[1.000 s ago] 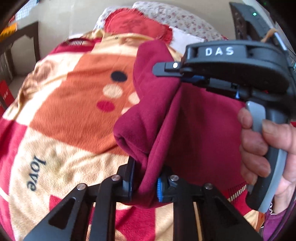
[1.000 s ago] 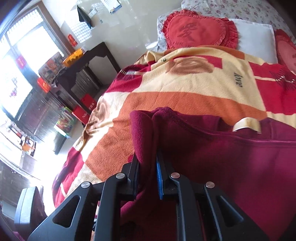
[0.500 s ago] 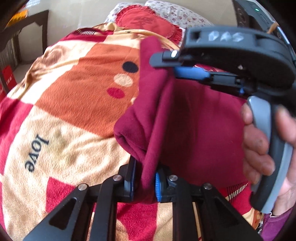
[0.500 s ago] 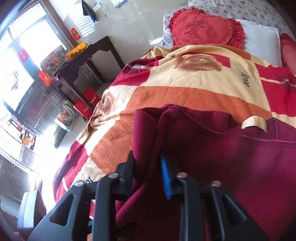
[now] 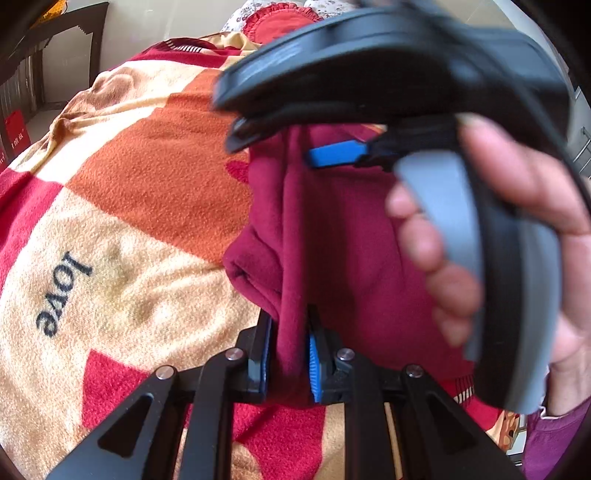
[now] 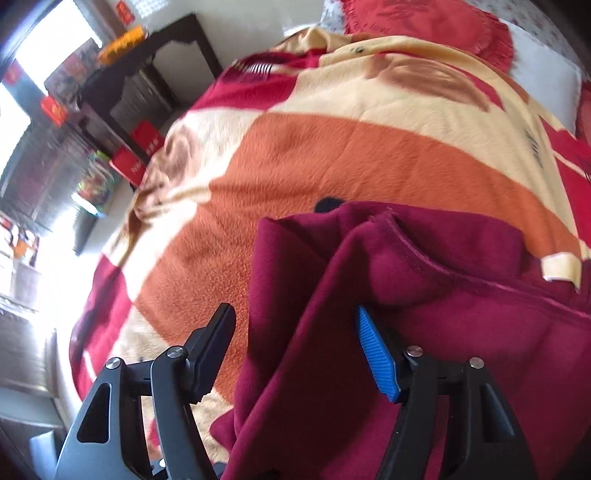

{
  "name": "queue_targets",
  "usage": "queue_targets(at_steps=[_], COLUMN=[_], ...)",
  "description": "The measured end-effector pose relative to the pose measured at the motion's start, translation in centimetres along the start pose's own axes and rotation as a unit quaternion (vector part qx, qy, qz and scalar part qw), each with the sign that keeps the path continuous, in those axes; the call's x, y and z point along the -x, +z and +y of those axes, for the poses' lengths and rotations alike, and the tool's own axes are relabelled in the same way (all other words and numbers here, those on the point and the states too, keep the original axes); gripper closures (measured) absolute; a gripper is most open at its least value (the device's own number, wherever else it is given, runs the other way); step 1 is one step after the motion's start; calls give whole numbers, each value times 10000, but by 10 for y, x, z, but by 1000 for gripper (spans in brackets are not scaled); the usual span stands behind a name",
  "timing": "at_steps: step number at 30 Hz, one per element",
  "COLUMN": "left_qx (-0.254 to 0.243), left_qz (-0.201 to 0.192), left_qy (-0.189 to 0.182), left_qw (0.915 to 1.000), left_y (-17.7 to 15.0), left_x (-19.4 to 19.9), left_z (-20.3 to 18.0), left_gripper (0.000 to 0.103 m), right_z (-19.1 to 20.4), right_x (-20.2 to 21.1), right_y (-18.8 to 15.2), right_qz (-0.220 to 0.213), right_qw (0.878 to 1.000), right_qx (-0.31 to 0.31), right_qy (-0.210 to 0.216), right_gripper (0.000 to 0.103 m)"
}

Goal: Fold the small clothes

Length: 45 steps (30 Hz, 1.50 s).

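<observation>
The maroon fleece garment (image 6: 461, 343) lies bunched over the near part of the bed, on top of a fleece blanket (image 6: 332, 147) patterned in orange, cream and red blocks, with the word "love" printed on a cream patch in the left wrist view. A cream label (image 6: 561, 269) shows at the garment's far edge, beside a stitched seam. One gathered fold of the cloth stands upright from the left gripper (image 5: 288, 354), whose jaws are clenched on that fold, the blue pads pressed against it from both sides. The right gripper (image 6: 299, 350) has its jaws spread wide; the cloth runs up between them, touching the blue-padded finger (image 6: 376, 358) while the black finger stands apart from it over the blanket, so these jaws are released. In the left wrist view the right gripper appears large and blurred at the upper right, held by the person's right hand (image 5: 498, 229), fingers wrapped round its grey trigger, a purple sleeve at the wrist. At the head of the bed sits a red heart-shaped cushion (image 6: 436, 26) against a white pillow (image 6: 535, 70). Left of the bed stands a dark wooden side table (image 6: 147, 70), with red boxes (image 6: 136, 155) on the floor beneath it.
</observation>
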State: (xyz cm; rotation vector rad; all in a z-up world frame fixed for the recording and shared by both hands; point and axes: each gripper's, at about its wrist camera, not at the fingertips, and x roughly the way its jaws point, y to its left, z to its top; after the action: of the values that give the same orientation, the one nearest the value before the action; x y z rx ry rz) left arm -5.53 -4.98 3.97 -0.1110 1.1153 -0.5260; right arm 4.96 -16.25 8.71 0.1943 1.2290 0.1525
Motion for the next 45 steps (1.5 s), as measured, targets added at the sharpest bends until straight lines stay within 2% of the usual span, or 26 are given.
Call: queue_targets(at_steps=[2, 4, 6, 7, 10, 19, 26, 30, 34, 38, 39, 41, 42, 43, 45], left_qx=[-26, -60, -100, -114, -156, -447, -980, -1472, -1875, -2241, -2282, -2315, -2318, -2306, -2296], left_qz=[17, 20, -1, -2, -14, -174, -335, -343, -318, -303, -248, -62, -1, 18, -40], left_qy=[55, 89, 122, 139, 167, 187, -12, -302, -544, -795, -868, -1102, -1185, -1256, -1257], left_qw=[10000, 9999, 9999, 9998, 9997, 9987, 9946, 9880, 9802, 9708, 9694, 9666, 9655, 9649, 9651], left_y=[2, 3, 3, 3, 2, 1, 5, 8, -1, -15, -16, -21, -22, -24, -24], left_x=[-3, -4, -4, -4, -3, 19, 46, 53, 50, 39, 35, 30, 30, 31, 34], left_z=[-2, -5, -8, -10, -13, -35, -78, -127, -178, -223, -231, -240, -241, -240, -233], left_gripper=[86, 86, 86, 86, 86, 87, 87, 87, 87, 87, 85, 69, 54, 43, 40], right_z=[11, 11, 7, 1, -15, -35, -61, -89, -125, -172, -186, -213, -225, -238, -261], right_x=[-13, -16, -11, -7, 9, 65, 115, 150, 183, 201, 203, 203, 201, 197, 186], right_y=[1, -2, -5, -8, -16, -36, -49, -61, -78, -100, -107, -122, -131, -139, -154], right_qz=[98, 46, -78, -174, -401, -1127, -1489, -1712, -1905, -2012, -2017, -2012, -1992, -1979, -1927], right_qw=[9989, 9980, 9973, 9979, 9991, 9930, 9877, 9841, 9813, 9778, 9769, 9746, 9735, 9719, 9683], right_qx=[286, 312, 346, 310, 59, -11, -12, -100, -211, -585, -708, -983, -1119, -1268, -1555], right_qy=[-368, -545, -637, -533, -102, 365, 478, 450, 181, -36, -72, -100, -114, -166, -341], right_gripper=[50, 59, 81, 89, 102, 103, 103, 103, 103, 103, 103, 103, 103, 103, 103])
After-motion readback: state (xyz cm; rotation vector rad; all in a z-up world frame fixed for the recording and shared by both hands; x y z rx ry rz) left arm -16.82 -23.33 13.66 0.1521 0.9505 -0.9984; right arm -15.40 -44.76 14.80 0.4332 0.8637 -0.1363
